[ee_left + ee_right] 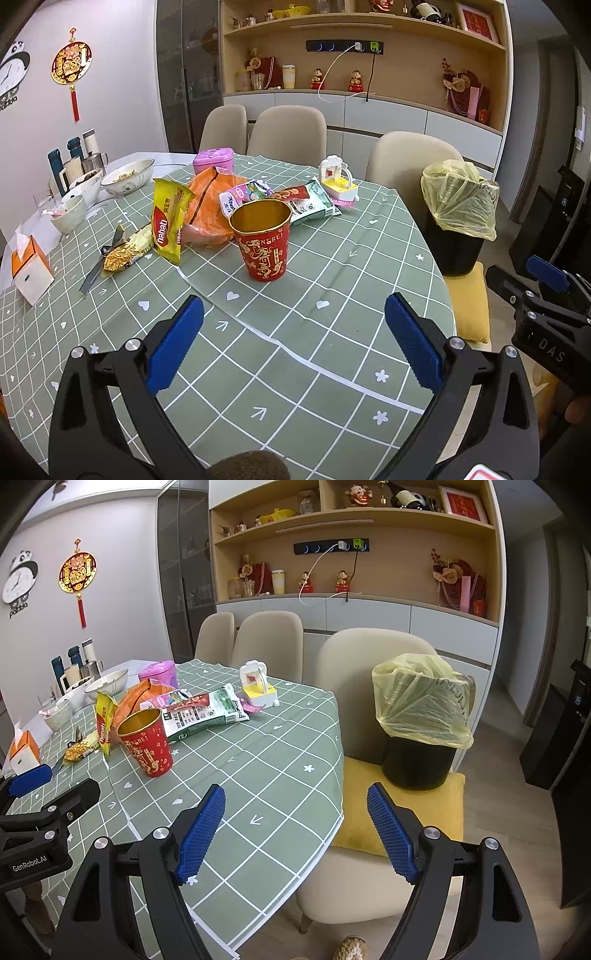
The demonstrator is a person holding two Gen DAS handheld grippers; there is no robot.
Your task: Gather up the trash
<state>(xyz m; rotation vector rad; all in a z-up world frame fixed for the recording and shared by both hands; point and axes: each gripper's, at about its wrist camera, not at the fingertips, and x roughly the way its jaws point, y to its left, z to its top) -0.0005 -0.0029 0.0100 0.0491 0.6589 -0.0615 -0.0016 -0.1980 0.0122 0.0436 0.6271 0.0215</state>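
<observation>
While both hand-held grippers are hovering over the near edge of the counter (332, 369), nothing is getting picked up yet. The left hand-held gripper (293, 343) is hanging wide apart and empty, pointing at the red paper cup (263, 245), and the right hand-held gripper (295, 830) is gaping empty too, sitting over the counter's rim near the yellow cushion (406, 812).

The trash is all piling up mid-counter: the cup standing upright, a yellow Nabati wrapper (168, 225) leaning beside it, an orange bag (210, 206), a crumpled gold wrapper (125, 253) and a green-and-white snack packet (314, 205) behind. The black bin (458, 247) with its yellow liner (458, 199) is sitting on a chair off the counter's right side.

Honestly I'm thinking the cup is the risky one. It's looking light and tall, so a finger bumping its rim on the way in is probably tipping it into the wrappers. Squeezing too hard is likely crushing it. Also that liner is slumping over the bin mouth, so a drop could be landing on the bag and sliding off onto the cushion. And the white-and-yellow toy (341, 182) isn't looking like trash, so grabbing it with the packet would be a mistake.
</observation>
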